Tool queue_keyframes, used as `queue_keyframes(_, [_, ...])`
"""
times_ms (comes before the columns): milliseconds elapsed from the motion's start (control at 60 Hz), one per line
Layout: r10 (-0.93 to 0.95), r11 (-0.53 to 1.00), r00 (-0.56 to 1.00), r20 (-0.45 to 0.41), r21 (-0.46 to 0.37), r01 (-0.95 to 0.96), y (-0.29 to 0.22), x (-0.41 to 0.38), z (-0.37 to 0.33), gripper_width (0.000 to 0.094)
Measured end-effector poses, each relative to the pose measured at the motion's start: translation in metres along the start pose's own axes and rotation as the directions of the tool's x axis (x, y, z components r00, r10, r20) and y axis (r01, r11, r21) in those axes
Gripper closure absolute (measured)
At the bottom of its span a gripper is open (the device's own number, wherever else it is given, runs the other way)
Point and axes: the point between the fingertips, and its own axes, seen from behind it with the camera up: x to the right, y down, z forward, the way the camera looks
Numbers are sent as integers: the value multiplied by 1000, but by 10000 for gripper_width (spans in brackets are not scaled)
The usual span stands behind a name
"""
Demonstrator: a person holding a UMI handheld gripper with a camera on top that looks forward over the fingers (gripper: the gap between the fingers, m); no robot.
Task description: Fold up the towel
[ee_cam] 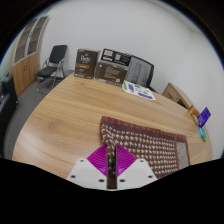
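A patterned towel (150, 142), brown and white checks with a darker border, lies spread on the wooden table (70, 110) ahead of my fingers and to their right. My gripper (111, 163) is shut on the towel's near edge: a dark strip of cloth is pinched between the two magenta pads (98, 160). The gripper sits low at the table's near side. The part of the towel under the fingers is hidden.
At the table's far edge stand two brown boxes (85, 64) and papers (139, 92). A blue object (205, 116) sits near the right edge. Chairs (52, 70) stand beyond the table to the left, with a cabinet (30, 45) behind.
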Motion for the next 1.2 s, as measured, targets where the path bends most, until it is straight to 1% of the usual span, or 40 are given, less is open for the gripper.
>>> queue_keyframes(67, [20,1000,999,29,1,-20,0,-4,-2,869])
queue_keyframes(150, [76,997,991,107,14,-78,-11,-19,-13,876])
queue_keyframes(300, [180,967,940,291,124,-223,-79,-29,-76,875])
queue_keyframes(333, [207,954,926,315,144,-262,-99,-25,-88,876])
queue_keyframes(400, [244,929,903,354,182,-322,-120,-2,-107,876])
queue_keyframes(450, [267,916,892,364,192,-352,-125,20,-110,877])
queue_keyframes(517, [289,912,891,349,182,-367,-116,51,-99,877])
queue_keyframes(583, [311,917,896,316,147,-370,-88,82,-77,878])
queue_keyframes(667, [342,923,896,283,80,-377,-56,113,-50,876])
queue_keyframes(717, [338,929,903,264,61,-365,-33,128,-33,862])
queue_keyframes(750, [331,934,910,251,50,-354,-22,137,-23,828])
queue_keyframes(800, [313,944,923,224,31,-328,-5,152,-12,747])
queue_keyframes(850, [300,952,933,197,7,-307,9,166,-3,643])
queue_keyframes(883, [298,953,937,183,-3,-303,18,177,-3,546])
queue_keyframes(983, [282,958,944,171,1,-287,24,199,-14,189])
queue_keyframes(1017, [265,963,949,169,4,-270,24,206,-22,99])
queue_keyframes(1050, [248,967,955,165,10,-253,25,211,-31,64])
queue_keyframes(1100, [220,974,960,174,19,-227,22,211,-46,83])
queue_keyframes(1200, [162,983,972,171,55,-173,16,215,-85,81])
